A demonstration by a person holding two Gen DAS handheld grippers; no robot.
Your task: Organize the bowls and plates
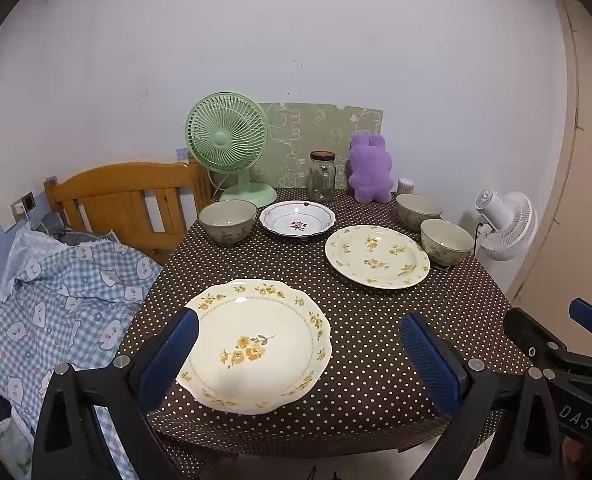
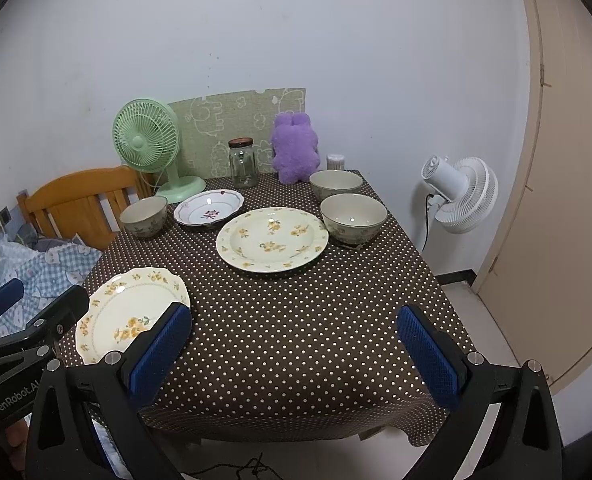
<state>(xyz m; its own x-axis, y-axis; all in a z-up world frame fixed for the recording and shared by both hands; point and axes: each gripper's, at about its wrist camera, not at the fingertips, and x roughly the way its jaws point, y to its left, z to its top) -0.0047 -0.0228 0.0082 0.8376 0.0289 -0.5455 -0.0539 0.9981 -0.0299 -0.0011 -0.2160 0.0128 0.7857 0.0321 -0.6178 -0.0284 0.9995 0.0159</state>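
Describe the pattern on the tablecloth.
Dark brown tablecloth with small white polka dots, clearest in the right wrist view.

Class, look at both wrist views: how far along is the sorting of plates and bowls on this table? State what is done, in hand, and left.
Done: nothing looks stacked. The three bowls and three plates all lie singly on the tablecloth.
In hand: nothing; the left gripper and right gripper are open and empty.
Left: grouping all six.
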